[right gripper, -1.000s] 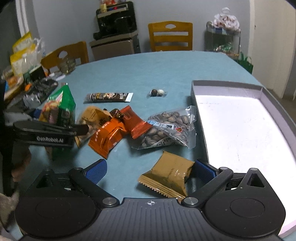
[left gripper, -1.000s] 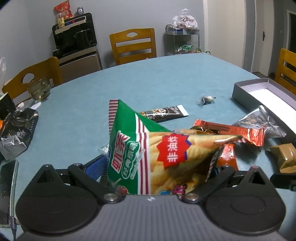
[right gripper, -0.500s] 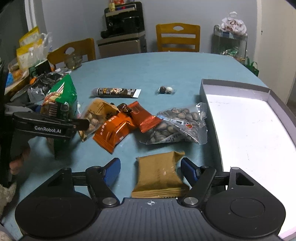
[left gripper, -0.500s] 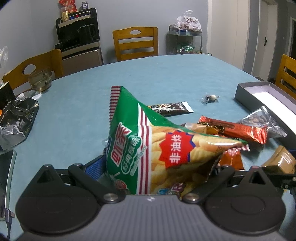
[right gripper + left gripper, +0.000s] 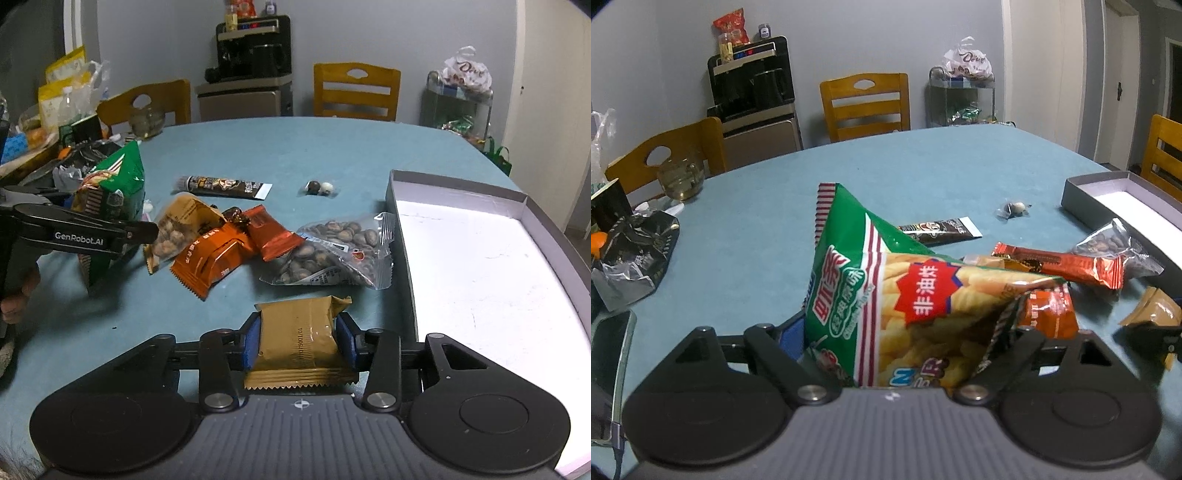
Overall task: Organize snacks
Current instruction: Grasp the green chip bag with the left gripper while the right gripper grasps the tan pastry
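My left gripper (image 5: 897,332) is shut on a green chip bag (image 5: 886,291) and holds it above the blue table; the bag also shows at the left of the right wrist view (image 5: 114,184). My right gripper (image 5: 299,343) is shut on a tan snack packet (image 5: 299,339), just left of the open grey box (image 5: 517,199). The tan packet also shows at the right edge of the left wrist view (image 5: 1156,310). On the table lie orange packets (image 5: 210,258), a clear bag of nuts (image 5: 332,254), a peanut bag (image 5: 177,229), a dark bar (image 5: 221,186) and two wrapped candies (image 5: 319,188).
Wooden chairs (image 5: 866,105) stand around the table. A glass jar (image 5: 681,177), a crumpled black bag (image 5: 635,258) and a phone (image 5: 605,358) sit at the left. A black appliance on a cabinet (image 5: 255,55) and a wire rack (image 5: 458,107) stand at the wall.
My right gripper has closed its fingers around the tan packet, which turned straight between them. My left gripper has lifted slightly with the chip bag.
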Tool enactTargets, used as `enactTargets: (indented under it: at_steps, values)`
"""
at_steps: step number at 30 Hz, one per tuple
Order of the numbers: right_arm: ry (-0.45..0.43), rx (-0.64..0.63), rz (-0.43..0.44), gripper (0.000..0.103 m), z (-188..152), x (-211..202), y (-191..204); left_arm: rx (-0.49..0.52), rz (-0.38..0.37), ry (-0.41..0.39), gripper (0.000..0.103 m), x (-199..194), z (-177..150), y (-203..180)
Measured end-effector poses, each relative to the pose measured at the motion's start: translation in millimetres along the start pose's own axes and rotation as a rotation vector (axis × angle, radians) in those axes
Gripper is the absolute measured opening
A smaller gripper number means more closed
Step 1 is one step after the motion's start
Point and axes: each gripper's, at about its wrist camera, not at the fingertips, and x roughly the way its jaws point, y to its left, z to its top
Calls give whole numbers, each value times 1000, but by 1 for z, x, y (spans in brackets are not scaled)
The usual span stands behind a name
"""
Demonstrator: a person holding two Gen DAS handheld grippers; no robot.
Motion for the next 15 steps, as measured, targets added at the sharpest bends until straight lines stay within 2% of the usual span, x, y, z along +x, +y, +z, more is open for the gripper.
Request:
enactTargets:
  at_steps: [4,15]
  values:
    - [-27,1,32,42,2,-7,0,-8,10,-27,90,-9,2,4]
    - [-167,-17,41,41,26,-42,-5,5,21,-107,90,-45,24,1]
